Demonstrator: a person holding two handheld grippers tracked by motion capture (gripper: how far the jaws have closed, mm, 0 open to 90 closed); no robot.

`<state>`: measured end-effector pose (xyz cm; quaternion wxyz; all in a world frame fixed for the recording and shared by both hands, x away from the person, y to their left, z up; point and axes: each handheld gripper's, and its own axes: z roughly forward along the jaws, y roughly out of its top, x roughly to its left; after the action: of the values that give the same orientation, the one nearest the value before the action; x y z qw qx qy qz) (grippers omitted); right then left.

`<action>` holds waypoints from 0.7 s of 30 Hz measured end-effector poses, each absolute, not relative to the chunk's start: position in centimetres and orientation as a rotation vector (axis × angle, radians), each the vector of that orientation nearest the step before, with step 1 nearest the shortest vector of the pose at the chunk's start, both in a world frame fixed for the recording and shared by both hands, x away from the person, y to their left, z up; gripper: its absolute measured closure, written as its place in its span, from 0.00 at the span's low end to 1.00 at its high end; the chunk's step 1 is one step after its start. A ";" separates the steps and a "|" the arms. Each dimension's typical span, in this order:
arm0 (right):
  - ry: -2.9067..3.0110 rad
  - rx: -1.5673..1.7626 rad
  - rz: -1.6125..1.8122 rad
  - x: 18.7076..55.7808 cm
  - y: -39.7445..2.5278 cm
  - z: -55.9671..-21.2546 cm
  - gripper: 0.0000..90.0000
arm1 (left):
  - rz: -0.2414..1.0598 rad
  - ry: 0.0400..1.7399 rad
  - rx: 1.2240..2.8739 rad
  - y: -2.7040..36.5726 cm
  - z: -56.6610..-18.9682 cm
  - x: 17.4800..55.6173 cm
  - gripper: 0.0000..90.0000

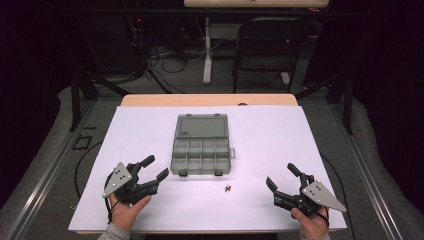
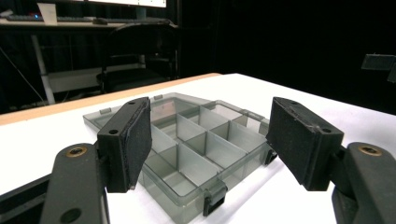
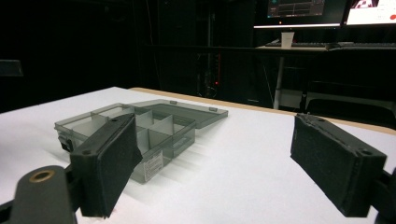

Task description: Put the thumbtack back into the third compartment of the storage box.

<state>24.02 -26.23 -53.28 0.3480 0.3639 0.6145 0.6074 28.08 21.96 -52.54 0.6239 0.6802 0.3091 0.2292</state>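
White-covered table (image 1: 280, 135) with open compartment box (image 1: 201, 146), small bits (image 1: 227, 188)

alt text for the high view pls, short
An open grey compartment box, lid folded back flat, lies mid-table on a white sheet, its compartments apparently empty. A person's hands hold the left tool and right tool near the front edge, both open and apart from the box, with a few tiny items between them.
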 end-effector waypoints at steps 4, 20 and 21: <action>1.602 0.945 1.573 24.1 -26.2 -53.4 0.16 | 0.502 0.720 1.569 21.9 -52.6 28.1 0.34; 1.684 0.949 1.506 24.5 -26.0 -54.0 0.16 | 0.339 0.771 1.606 17.8 -51.4 28.8 0.36; 1.684 0.949 1.506 24.5 -26.0 -54.0 0.16 | 0.339 0.764 1.619 17.0 -51.2 28.8 0.36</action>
<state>24.50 -25.96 -53.98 0.3385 0.3644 0.6466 0.5783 28.84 17.03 -51.20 0.6131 0.7019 0.3312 0.1472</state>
